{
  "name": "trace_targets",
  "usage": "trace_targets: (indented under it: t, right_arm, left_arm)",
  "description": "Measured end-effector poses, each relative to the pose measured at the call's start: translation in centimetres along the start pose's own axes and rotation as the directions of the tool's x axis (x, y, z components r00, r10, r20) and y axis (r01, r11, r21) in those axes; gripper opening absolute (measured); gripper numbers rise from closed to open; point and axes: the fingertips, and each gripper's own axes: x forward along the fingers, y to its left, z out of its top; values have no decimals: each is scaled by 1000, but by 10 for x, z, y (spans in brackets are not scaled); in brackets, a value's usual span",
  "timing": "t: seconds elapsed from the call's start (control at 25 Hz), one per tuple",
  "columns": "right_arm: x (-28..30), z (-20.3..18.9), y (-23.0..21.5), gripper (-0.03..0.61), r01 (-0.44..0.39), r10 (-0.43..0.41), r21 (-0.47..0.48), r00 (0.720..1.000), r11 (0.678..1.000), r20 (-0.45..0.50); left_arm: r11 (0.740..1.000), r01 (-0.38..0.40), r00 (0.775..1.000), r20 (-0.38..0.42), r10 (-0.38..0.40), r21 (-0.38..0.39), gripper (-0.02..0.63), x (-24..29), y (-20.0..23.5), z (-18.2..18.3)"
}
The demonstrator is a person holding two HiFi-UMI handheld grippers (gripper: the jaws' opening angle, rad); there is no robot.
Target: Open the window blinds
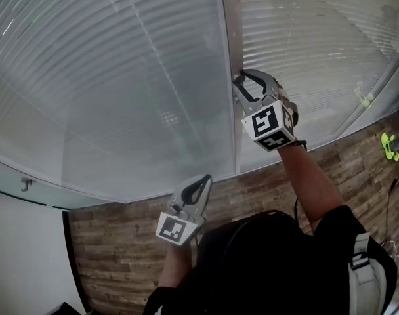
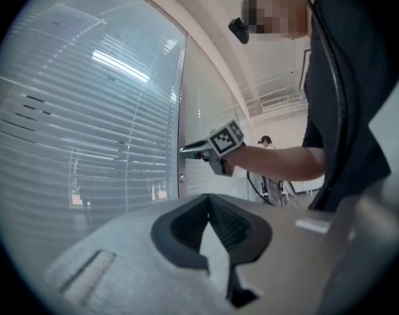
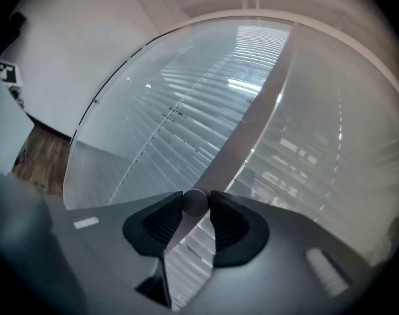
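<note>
**Small round knob, thin grip: watch for slip**

Your right gripper is clamped on the small round knob that sits on the frame post. The pads press it from both sides. The blinds hang behind the glass on either side of that post, and their slats look mostly closed.

Your left gripper hangs lower, left of the post. Its jaws are together with nothing between them.

The knob is smooth and only the pad tips hold it, so it could spin or pop free if you roll without enough squeeze. If you turn off the knob's own axis, you would be levering it against the post. Forcing it past its stop could strain the mechanism.
</note>
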Motion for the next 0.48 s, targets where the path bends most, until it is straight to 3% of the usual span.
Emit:
trace_targets:
  t: [0.12, 0.24, 0.36, 0.48]
  right_arm:
    - [1, -3, -3, 133, 8, -13, 153, 999, 988, 33]
    - [2, -6, -4, 135, 9, -37, 319, 996, 948, 81]
    - [3, -13, -8, 135, 5, -66, 492, 992, 870, 108]
    - [2, -13, -10, 135, -24, -94, 658, 985, 753, 143]
  left_arm:
    - [1000, 2, 1000, -3, -2, 2, 5, 1, -3, -1]
    - [1000, 4, 1000, -7, -4, -2, 5, 2, -5, -2]
    - [1000, -1, 1000, -10, 1, -3, 5, 3, -5, -1]
    - [1000, -8, 1000, -16, 8, 5, 5, 1, -3, 0]
